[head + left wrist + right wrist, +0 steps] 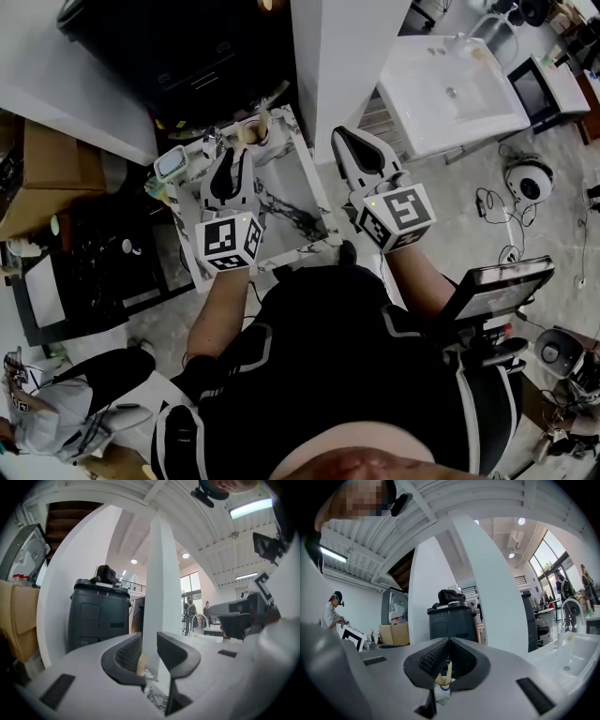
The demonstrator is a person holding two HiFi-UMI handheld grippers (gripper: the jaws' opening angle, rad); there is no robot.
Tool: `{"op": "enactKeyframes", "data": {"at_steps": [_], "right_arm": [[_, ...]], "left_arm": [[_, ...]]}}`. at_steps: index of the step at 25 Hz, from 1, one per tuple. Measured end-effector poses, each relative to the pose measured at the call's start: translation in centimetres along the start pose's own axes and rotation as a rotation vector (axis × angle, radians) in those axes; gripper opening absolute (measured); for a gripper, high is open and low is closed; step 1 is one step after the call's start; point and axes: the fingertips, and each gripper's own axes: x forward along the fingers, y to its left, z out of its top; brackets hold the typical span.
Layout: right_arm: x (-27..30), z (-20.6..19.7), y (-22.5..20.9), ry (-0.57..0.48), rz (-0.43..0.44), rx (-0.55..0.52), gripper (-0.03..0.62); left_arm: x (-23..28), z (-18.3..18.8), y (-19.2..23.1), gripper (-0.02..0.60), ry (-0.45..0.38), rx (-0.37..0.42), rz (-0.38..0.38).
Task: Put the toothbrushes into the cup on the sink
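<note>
Two handheld grippers in the head view, one marker cube on each, both above one square white marble-veined sink top (pixel 302 208).

Left gripper (pixel 232 159): jaws released, clear gap between the two dark ribbed pads, nothing grasped. Hangs over the back-left part of the sink top, tips near one small pale round cup (pixel 250 137). Tan sliver visible low in the gap in the left gripper view, beyond the pads, not touched by either.

Right gripper (pixel 345 141): jaws clenched tip to tip, nothing between them. Sits off the right edge of the sink top, well apart from the cup.

One cup only, upright at the back-left corner of the sink top. One tan wooden toothbrush handle (pixel 263 120) clearly sticking up out of it. Possibly a second, shorter one in the right gripper view, too small to count for sure.

Around: one tall white square column (pixel 342 56) behind the sink top, one large black plastic bin (pixel 178 47) at top left, one brown cardboard box (pixel 52 155) far left, one white rectangular washbasin (pixel 450 94) at upper right, one other person in grey (pixel 66 412) at lower left.
</note>
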Motion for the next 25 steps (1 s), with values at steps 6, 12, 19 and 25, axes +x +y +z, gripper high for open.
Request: {"op": "enactKeyframes", "data": {"at_steps": [6,12,19,25], "right_arm": [[0.0,1.0,0.7,-0.028,0.028,-0.005,0.025],[-0.5,1.7,1.0,-0.036,0.049,-0.012,0.025],[-1.0,1.7,1.0,-0.021,0.066,-0.038,0.025],[-1.4,1.8,1.0,-0.034,0.049,-0.087,0.023]], "left_arm": [[-2.7,3.1,-1.2,0.053,-0.062,-0.031,-0.023],[-4.7,5.2,-0.3,0.006,-0.091,-0.013,0.075],[-5.1,5.6,-2.4,0.005,-0.090,-0.048,0.010],[-5.1,4.5,-2.9,0.005,-0.070,-0.057,0.006]]}}
